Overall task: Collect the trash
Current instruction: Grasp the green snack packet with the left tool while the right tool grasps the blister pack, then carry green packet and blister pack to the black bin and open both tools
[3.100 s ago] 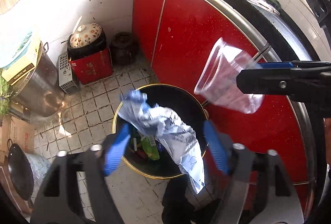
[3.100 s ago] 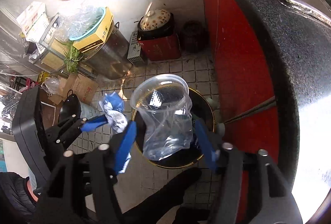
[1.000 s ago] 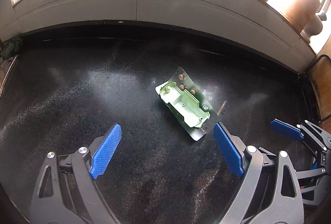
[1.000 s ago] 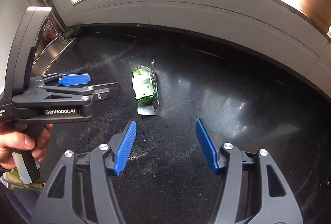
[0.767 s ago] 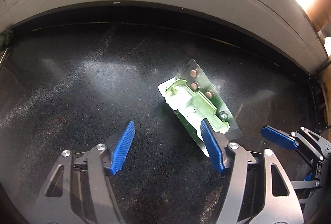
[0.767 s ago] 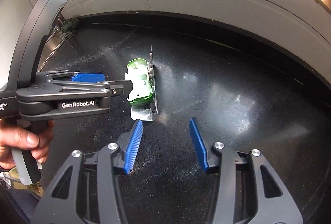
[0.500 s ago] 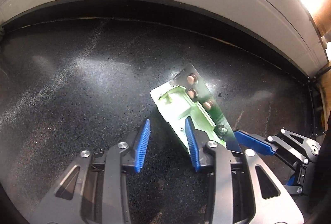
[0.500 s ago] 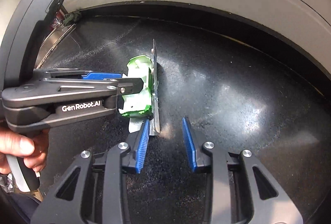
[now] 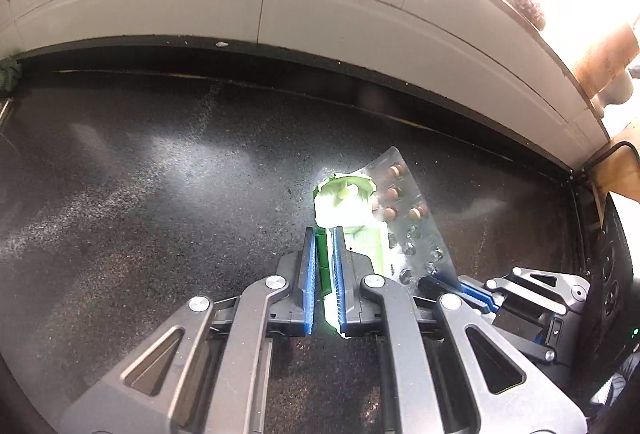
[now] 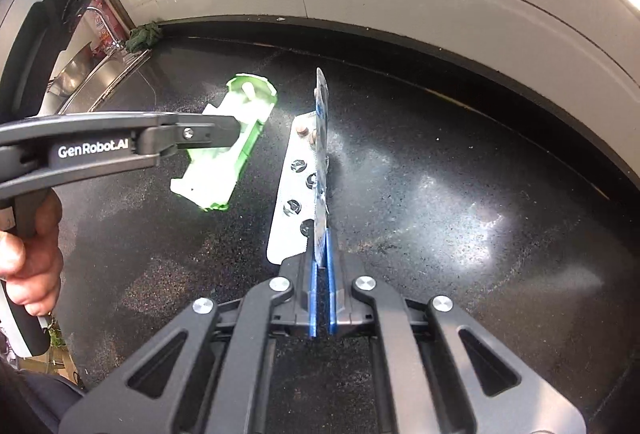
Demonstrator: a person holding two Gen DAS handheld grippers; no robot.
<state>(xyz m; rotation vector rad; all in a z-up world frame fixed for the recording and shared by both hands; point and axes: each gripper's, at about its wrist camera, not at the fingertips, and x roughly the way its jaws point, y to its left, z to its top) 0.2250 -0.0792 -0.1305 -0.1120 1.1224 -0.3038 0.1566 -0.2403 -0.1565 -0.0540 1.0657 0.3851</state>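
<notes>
My left gripper (image 9: 322,234) is shut on a green and white plastic tray (image 9: 344,199), lifted just off the black countertop (image 9: 160,193). The tray also shows in the right wrist view (image 10: 230,149), held by the left gripper (image 10: 234,129). My right gripper (image 10: 320,234) is shut on the edge of a silver pill blister sheet (image 10: 320,137), which stands on edge. The sheet, with a few brown pills, also shows in the left wrist view (image 9: 408,209), beside the tray, with the right gripper (image 9: 452,284) below it.
A grey tiled wall (image 9: 280,1) rises behind the counter. A steel sink (image 10: 92,69) with a tap and a green cloth (image 10: 144,33) lies at the far left. A wooden board (image 9: 622,169) stands at the right end of the counter.
Both grippers closed in on the two pieces and shut. The tray and the blister sheet, which lay together, are now pulled apart, one in each gripper.
</notes>
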